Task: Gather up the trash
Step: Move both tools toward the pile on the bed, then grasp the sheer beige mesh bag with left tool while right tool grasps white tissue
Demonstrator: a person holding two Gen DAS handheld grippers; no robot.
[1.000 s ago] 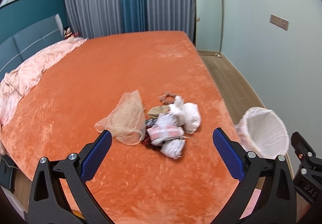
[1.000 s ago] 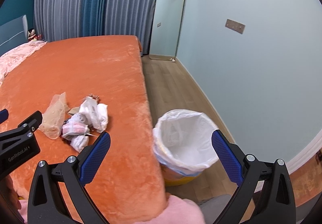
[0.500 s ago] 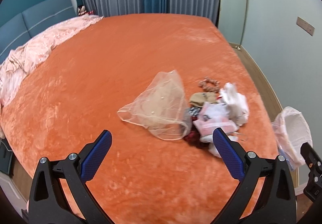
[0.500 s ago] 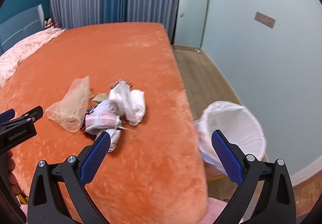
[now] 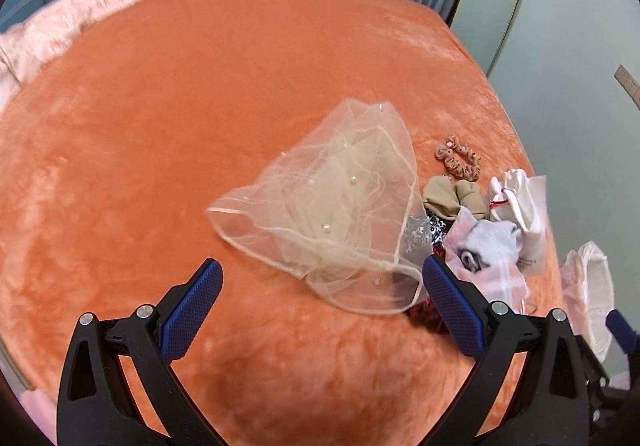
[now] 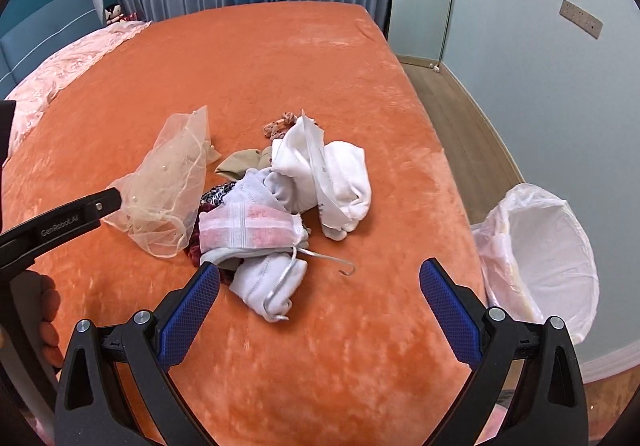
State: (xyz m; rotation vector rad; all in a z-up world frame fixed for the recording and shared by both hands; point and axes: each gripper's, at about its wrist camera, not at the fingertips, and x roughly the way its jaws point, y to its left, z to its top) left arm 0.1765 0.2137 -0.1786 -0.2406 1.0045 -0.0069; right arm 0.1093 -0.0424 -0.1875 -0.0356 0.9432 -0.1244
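Orange plush covered the bed (image 6: 280, 57), where the trash lay heaped: a sheer net (image 5: 332, 213), white cloths (image 6: 320, 173) and a wire hook (image 6: 320, 258). Both the left gripper (image 5: 318, 302) and right gripper (image 6: 320, 298) hung above it, jaws spread wide and empty, likely lining up a first grab. Beside the bed, the lined bin (image 6: 544, 250) looked empty.

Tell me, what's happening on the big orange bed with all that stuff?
A person holds a gripper in each hand, collecting trash. Both the left gripper and the right gripper are open and empty, above the orange bed. The left one points at the sheer mesh bag; the right one faces the white bundles and a wire hanger. The lined trash bin waits on the floor beside the bed. Nothing is picked up yet.
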